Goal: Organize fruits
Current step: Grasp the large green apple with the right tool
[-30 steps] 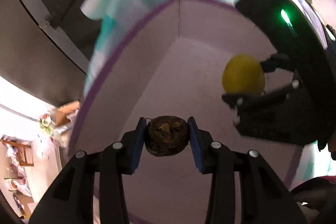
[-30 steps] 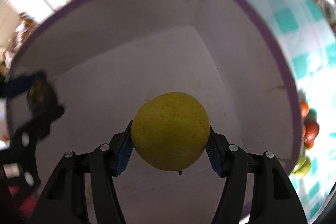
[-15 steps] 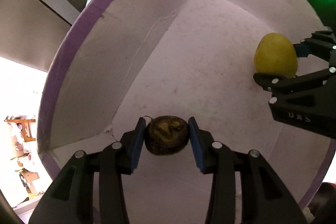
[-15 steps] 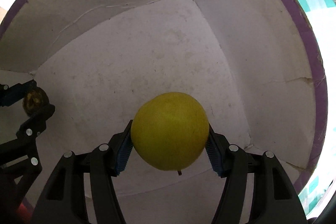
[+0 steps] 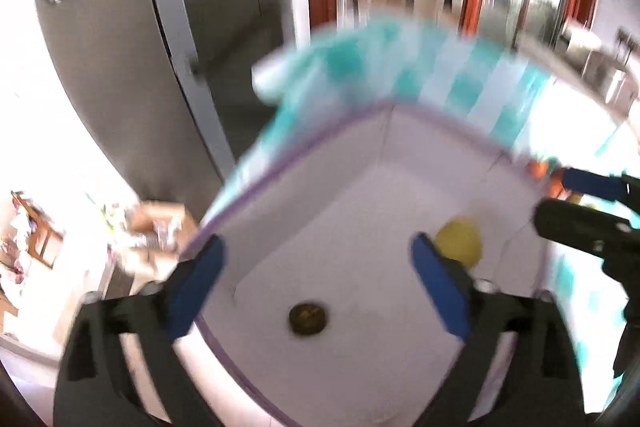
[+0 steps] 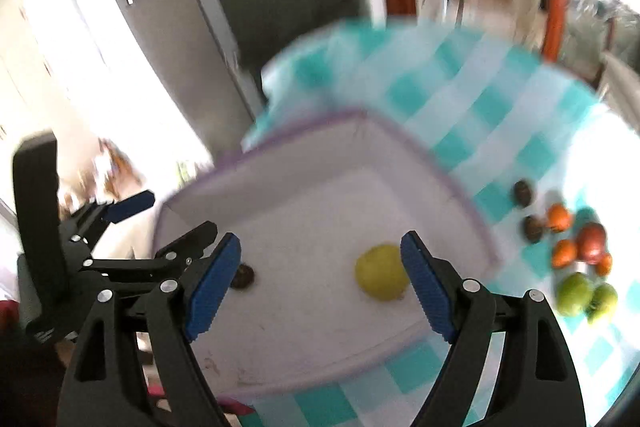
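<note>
lying in matte white box (image 6: 320,339): smooth round pear (image 6: 381,271); wrinkled brown fruit (image 5: 307,318)

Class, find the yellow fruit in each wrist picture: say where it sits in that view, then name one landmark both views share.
Left wrist: yellow fruit at right of centre, on the box floor by the right fingertip.
Right wrist: yellow fruit low centre, beside the right blue pad.
Shared landmark: the purple-rimmed white box.
</note>
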A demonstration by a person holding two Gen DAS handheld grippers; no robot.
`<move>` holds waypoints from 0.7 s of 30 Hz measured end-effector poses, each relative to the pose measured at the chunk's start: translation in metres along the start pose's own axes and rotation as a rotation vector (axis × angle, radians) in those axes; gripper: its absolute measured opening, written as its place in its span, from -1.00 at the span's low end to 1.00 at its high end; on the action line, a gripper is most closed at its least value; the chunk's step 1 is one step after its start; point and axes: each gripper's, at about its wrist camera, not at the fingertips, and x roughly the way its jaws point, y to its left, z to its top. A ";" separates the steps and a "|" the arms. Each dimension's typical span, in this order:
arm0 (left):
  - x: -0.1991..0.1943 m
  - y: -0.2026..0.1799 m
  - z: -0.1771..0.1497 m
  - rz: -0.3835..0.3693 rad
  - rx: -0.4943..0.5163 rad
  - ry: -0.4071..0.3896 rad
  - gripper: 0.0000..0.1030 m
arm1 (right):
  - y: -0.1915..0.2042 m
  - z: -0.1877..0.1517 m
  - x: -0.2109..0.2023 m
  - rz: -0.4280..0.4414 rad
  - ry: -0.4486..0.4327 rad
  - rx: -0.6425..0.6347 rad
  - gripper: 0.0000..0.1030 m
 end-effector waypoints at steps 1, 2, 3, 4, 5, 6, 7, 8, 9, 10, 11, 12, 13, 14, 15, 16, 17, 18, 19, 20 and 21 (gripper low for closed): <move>-0.021 -0.012 -0.003 0.000 -0.006 -0.072 0.97 | -0.008 -0.008 -0.021 0.004 -0.039 0.017 0.58; -0.032 -0.025 -0.009 -0.012 -0.006 -0.114 0.97 | -0.019 -0.016 -0.039 0.006 -0.055 0.039 0.59; -0.047 -0.044 -0.014 -0.054 0.007 -0.139 0.97 | -0.030 -0.032 -0.054 0.002 -0.065 0.067 0.60; -0.051 -0.059 -0.015 -0.087 0.022 -0.136 0.97 | -0.046 -0.050 -0.069 -0.002 -0.072 0.111 0.60; -0.058 -0.079 -0.018 -0.129 0.045 -0.124 0.97 | -0.064 -0.071 -0.085 -0.010 -0.069 0.165 0.60; -0.067 -0.102 -0.025 -0.176 0.079 -0.103 0.97 | -0.075 -0.084 -0.092 -0.022 -0.061 0.198 0.60; -0.068 -0.118 -0.031 -0.204 0.105 -0.087 0.97 | -0.097 -0.104 -0.103 -0.057 -0.042 0.256 0.60; -0.067 -0.139 -0.037 -0.232 0.141 -0.062 0.97 | -0.113 -0.122 -0.112 -0.091 -0.034 0.305 0.60; -0.068 -0.164 -0.045 -0.264 0.193 -0.016 0.97 | -0.126 -0.133 -0.121 -0.111 -0.034 0.330 0.60; -0.067 -0.175 -0.057 -0.281 0.226 0.012 0.97 | -0.141 -0.153 -0.130 -0.150 -0.034 0.375 0.60; -0.060 -0.191 -0.067 -0.299 0.265 0.044 0.97 | -0.152 -0.164 -0.130 -0.178 -0.027 0.406 0.60; -0.058 -0.212 -0.074 -0.311 0.312 0.076 0.97 | -0.166 -0.177 -0.133 -0.216 -0.011 0.445 0.60; -0.048 -0.222 -0.088 -0.316 0.341 0.094 0.97 | -0.177 -0.189 -0.133 -0.237 -0.002 0.463 0.60; -0.041 -0.233 -0.096 -0.321 0.364 0.115 0.97 | -0.186 -0.198 -0.131 -0.258 0.007 0.479 0.60; -0.028 -0.239 -0.098 -0.327 0.379 0.137 0.97 | -0.195 -0.208 -0.129 -0.281 0.017 0.492 0.60; -0.016 -0.248 -0.102 -0.334 0.386 0.162 0.97 | -0.204 -0.215 -0.128 -0.308 0.036 0.503 0.60; -0.009 -0.256 -0.103 -0.338 0.384 0.181 0.97 | -0.209 -0.219 -0.125 -0.326 0.048 0.509 0.60; -0.001 -0.265 -0.106 -0.340 0.381 0.194 0.97 | -0.210 -0.222 -0.125 -0.348 0.063 0.511 0.60; 0.011 -0.267 -0.107 -0.343 0.379 0.210 0.97 | -0.214 -0.223 -0.120 -0.371 0.087 0.507 0.60; 0.019 -0.273 -0.108 -0.347 0.376 0.221 0.97 | -0.219 -0.229 -0.117 -0.391 0.111 0.493 0.60; 0.031 -0.272 -0.110 -0.350 0.374 0.228 0.97 | -0.222 -0.230 -0.112 -0.411 0.131 0.477 0.60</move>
